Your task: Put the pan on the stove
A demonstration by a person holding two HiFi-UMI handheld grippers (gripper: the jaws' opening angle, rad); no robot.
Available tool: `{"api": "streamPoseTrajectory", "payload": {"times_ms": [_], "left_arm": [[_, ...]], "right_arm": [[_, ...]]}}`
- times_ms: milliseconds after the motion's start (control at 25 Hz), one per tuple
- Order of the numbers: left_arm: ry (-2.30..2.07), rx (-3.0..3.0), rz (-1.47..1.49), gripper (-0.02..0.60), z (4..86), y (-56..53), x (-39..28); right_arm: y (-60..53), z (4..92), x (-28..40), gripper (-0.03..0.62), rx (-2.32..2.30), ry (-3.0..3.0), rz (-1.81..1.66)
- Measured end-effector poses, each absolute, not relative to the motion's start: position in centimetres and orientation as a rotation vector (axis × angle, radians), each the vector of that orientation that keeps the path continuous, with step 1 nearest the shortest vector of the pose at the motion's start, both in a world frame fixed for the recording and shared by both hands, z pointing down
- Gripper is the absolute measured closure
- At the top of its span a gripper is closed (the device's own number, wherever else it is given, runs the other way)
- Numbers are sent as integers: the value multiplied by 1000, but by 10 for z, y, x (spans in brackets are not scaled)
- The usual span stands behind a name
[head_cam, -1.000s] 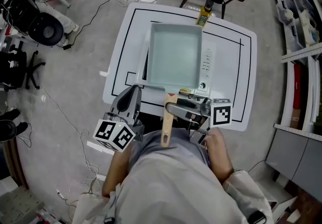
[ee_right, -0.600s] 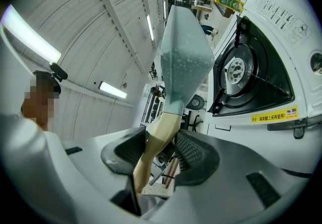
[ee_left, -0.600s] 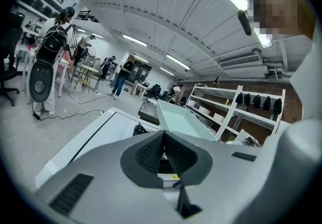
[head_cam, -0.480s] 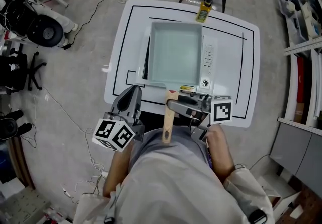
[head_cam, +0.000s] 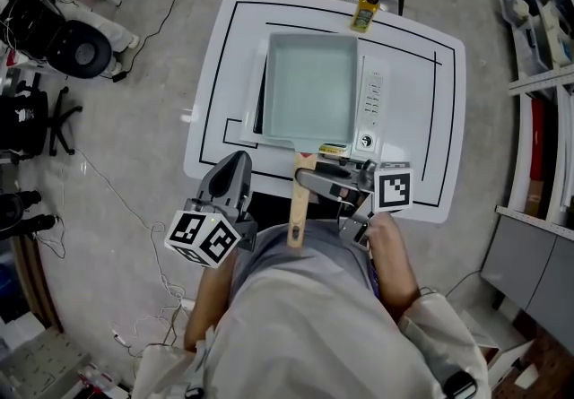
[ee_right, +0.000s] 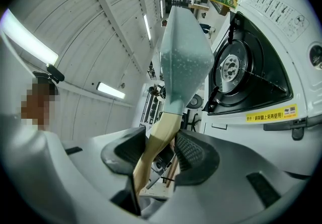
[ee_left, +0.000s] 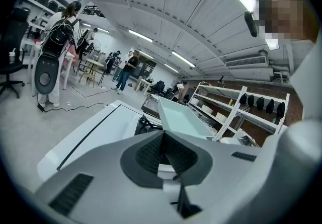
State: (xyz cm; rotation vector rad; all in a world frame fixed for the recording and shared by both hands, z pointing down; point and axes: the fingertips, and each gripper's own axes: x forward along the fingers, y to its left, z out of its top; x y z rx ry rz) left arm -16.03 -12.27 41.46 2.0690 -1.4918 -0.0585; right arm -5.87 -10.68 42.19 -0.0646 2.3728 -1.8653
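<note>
The pan is held over the stove in the middle of the table, with its wooden handle pointing toward the near edge. The handle is clamped by the right gripper, whose fingers are pressed on both sides of the wood, toward the pan end. In the right gripper view the speckled underside of the pan is seen apart from the burner, so the pan is judged to be lifted and not yet seated. The left gripper is held by the near-left corner of the table. Its fingers are clenched together with nothing between them.

For the step to be done well, the pan should first be levelled, since its weight is carried far from the grip and the far end is liable to sag. The base should be centred over the burner, then lowered straight down until it is borne by the supports. The control panel at the right of the stove should be left uncovered, and the bottle at the far edge should not be nudged. The grip should be released only once the pan is seen to rest flat without rocking.
</note>
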Motion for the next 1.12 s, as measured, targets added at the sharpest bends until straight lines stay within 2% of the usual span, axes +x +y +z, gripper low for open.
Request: {"api": "streamPoseTrajectory", "payload": {"times_ms": [1120], "left_arm": [[-1462, 2056, -23, 577, 425, -122, -155]], "right_arm": [[-118, 448, -62, 410, -114, 2351, -1900]]}}
